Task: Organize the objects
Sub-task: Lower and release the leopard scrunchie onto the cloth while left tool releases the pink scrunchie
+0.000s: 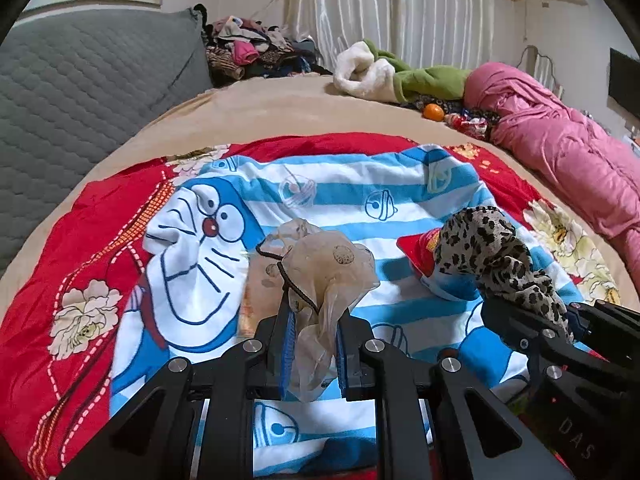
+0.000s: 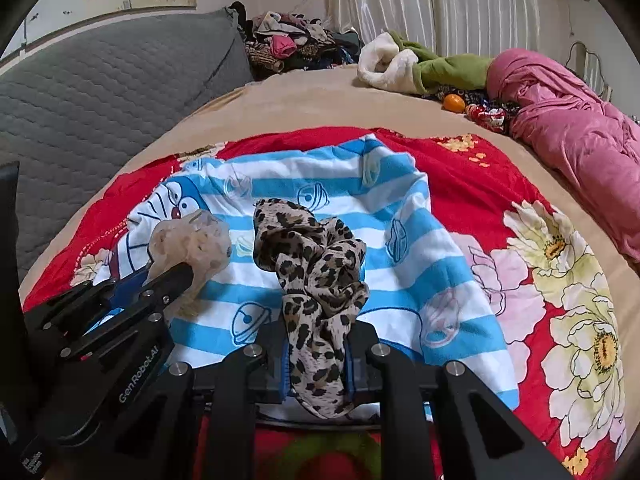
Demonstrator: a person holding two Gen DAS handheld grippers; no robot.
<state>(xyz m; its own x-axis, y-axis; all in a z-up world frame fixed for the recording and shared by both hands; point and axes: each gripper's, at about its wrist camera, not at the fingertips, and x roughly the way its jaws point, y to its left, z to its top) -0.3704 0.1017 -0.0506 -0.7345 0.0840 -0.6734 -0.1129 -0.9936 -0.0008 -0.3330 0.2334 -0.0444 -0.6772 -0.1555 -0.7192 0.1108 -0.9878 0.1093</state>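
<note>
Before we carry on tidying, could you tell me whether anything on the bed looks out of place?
An orange and a crumpled red wrapper lie on the tan bed cover beside the pink quilt: food among the bedding. The blue striped cartoon blanket lies rumpled and askew over the red floral sheet.

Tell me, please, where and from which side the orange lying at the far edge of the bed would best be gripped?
Grip the orange across its widest middle, coming from above or from the open beige side on its left. It is round, so the fingers should close on its equator. The red wrapper and pink quilt crowd its right, and the green garment lies close behind.
</note>
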